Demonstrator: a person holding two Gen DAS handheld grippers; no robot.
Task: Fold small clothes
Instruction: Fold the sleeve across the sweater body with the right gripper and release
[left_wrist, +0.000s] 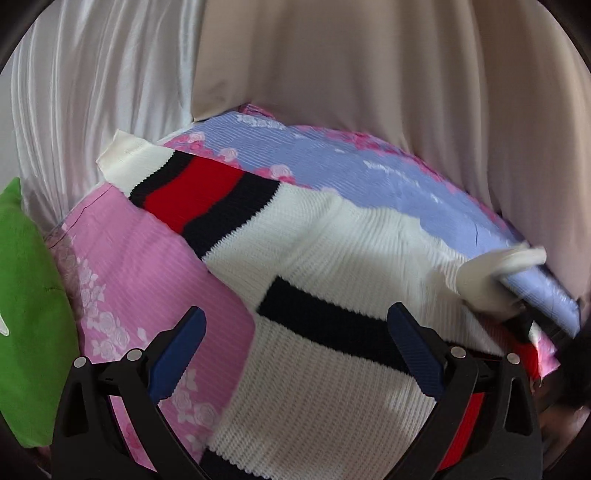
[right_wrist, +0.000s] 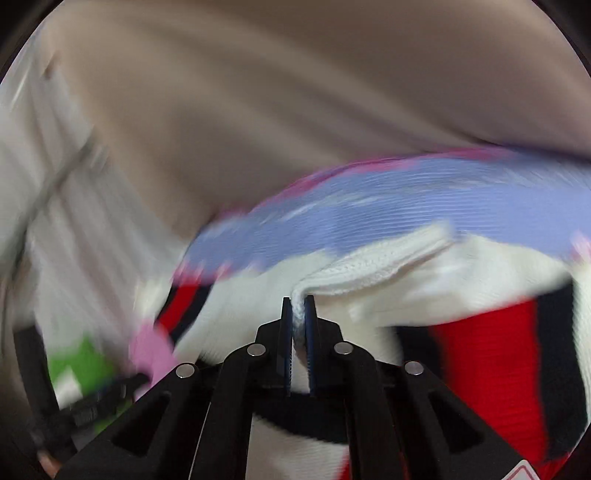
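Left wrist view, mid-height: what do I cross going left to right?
Green cushion → pink floral sheet → striped sweater → lilac sheet → beige curtain.

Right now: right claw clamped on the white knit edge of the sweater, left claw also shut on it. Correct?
Not quite. The left claw is open, hovering over the sweater, as the left wrist view shows. The right claw is indeed clamped on the white knit edge.

Green cushion (left_wrist: 26, 314) crowding L edge, curtain (left_wrist: 369, 74) behind; sweater (left_wrist: 332, 236) top unobstructed.
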